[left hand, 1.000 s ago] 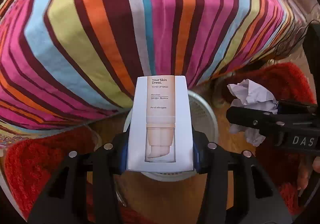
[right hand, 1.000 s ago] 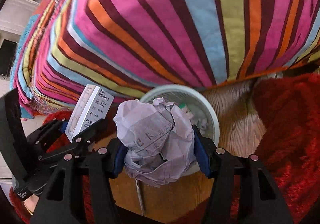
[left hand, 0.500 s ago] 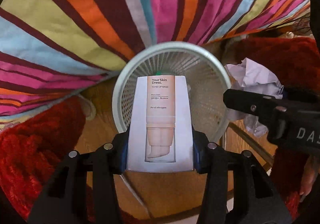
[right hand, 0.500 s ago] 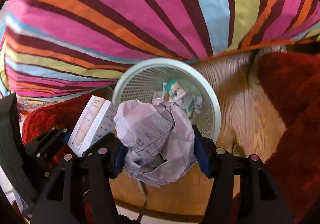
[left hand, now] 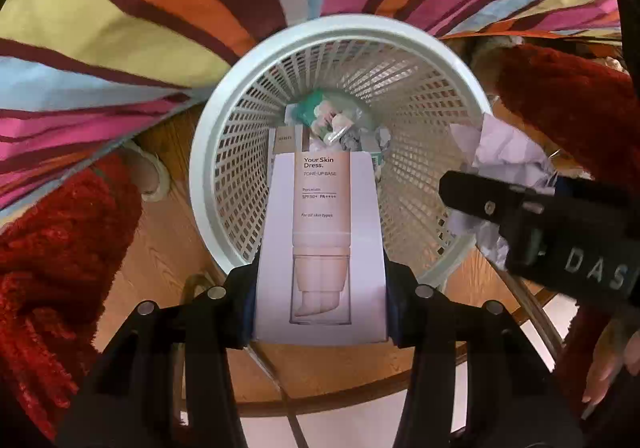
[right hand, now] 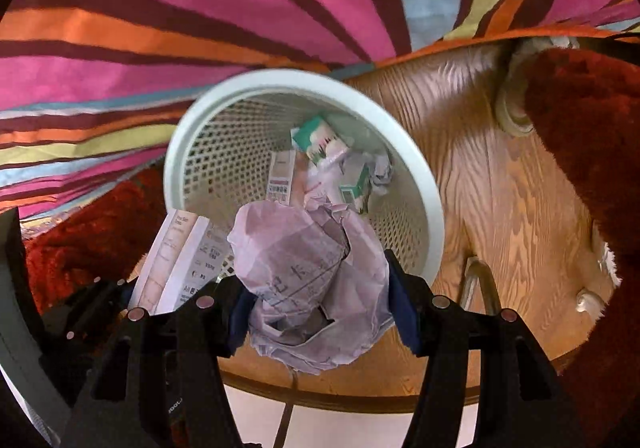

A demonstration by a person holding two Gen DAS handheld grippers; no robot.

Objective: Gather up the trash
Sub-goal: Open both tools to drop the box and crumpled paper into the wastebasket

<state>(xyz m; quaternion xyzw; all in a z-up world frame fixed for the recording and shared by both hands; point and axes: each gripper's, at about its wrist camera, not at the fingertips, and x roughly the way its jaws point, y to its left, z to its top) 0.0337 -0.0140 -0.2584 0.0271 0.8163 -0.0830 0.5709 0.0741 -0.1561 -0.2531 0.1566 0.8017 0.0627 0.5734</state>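
My left gripper (left hand: pixel 320 312) is shut on a white cosmetics box (left hand: pixel 322 244) printed "Your Skin Dress", held over the near rim of a pale mesh waste basket (left hand: pixel 416 44). My right gripper (right hand: pixel 320 312) is shut on a crumpled ball of printed paper (right hand: pixel 312 280), also held above the near edge of the waste basket (right hand: pixel 424 192). Inside the basket lie several pieces of trash (right hand: pixel 324 152): small cartons and paper scraps. The right gripper shows at the right of the left wrist view with the crumpled paper (left hand: pixel 504 152); the box (right hand: pixel 176 252) shows at the left of the right wrist view.
The basket stands on a round wooden surface (right hand: pixel 500 188). A striped bedcover (left hand: pixel 160 8) hangs just behind it. Red shaggy fabric (left hand: pixel 52 248) lies on both sides. A person's fingers (left hand: pixel 608 372) show at the lower right of the left wrist view.
Both grippers have sunk and tipped downward toward the basket, which now fills the middle of both views with its contents visible. Both grips are unchanged.
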